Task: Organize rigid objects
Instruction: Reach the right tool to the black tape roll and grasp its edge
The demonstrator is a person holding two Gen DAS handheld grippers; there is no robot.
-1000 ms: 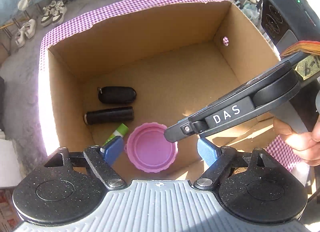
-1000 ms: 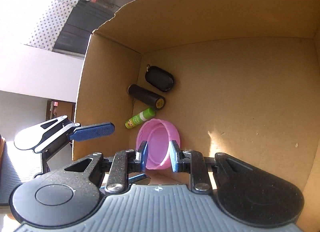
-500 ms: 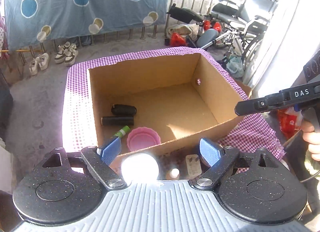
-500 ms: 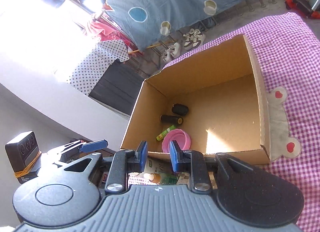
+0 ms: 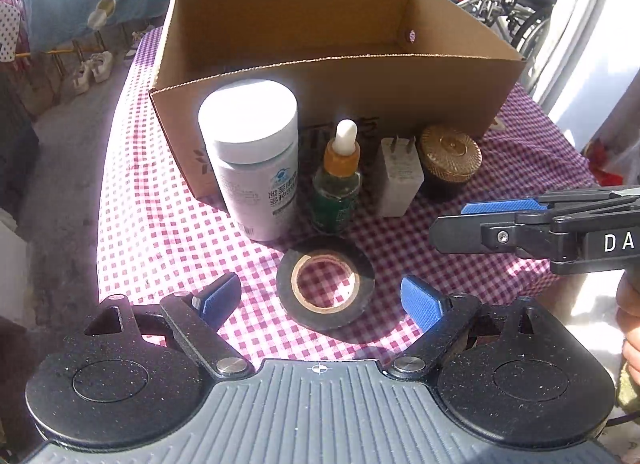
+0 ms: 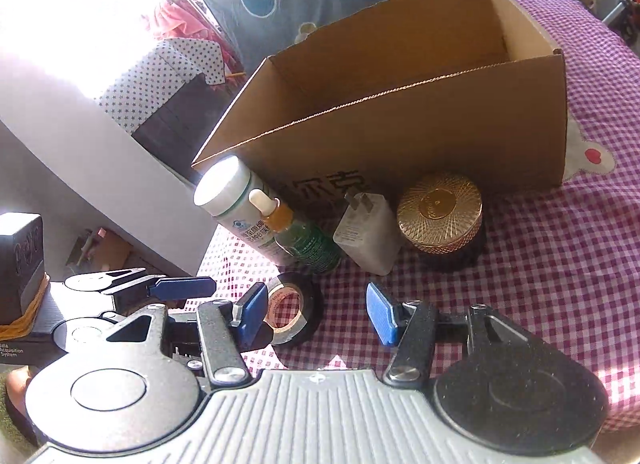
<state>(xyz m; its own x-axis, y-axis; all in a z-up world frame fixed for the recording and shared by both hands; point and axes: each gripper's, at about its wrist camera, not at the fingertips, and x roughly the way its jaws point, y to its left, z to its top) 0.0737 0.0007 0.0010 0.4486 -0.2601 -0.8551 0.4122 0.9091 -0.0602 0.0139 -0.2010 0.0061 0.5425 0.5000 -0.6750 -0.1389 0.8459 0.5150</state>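
- Left gripper (image 5: 320, 300): fingers apart, empty, straddling the black tape roll (image 5: 326, 289) lying flat on the checked cloth (image 5: 168, 232).
- Right gripper (image 6: 316, 314): fingers apart, empty (side-on in the left view, stamped "DA…").
- Tape roll: probably light, stiff; grip across the outer rim.
- Behind it, against the cardboard box (image 5: 344, 80): white-capped bottle (image 5: 254, 160) with Chinese print, glass dropper bottle (image 5: 338, 180) (likely fragile, slippery), white charger (image 5: 398, 178), gold-lidded jar (image 5: 450, 156).

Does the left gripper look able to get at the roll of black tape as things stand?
Probably yes: the left gripper is open, the black tape roll lies flat between its fingers on the checked cloth, and nothing blocks it.
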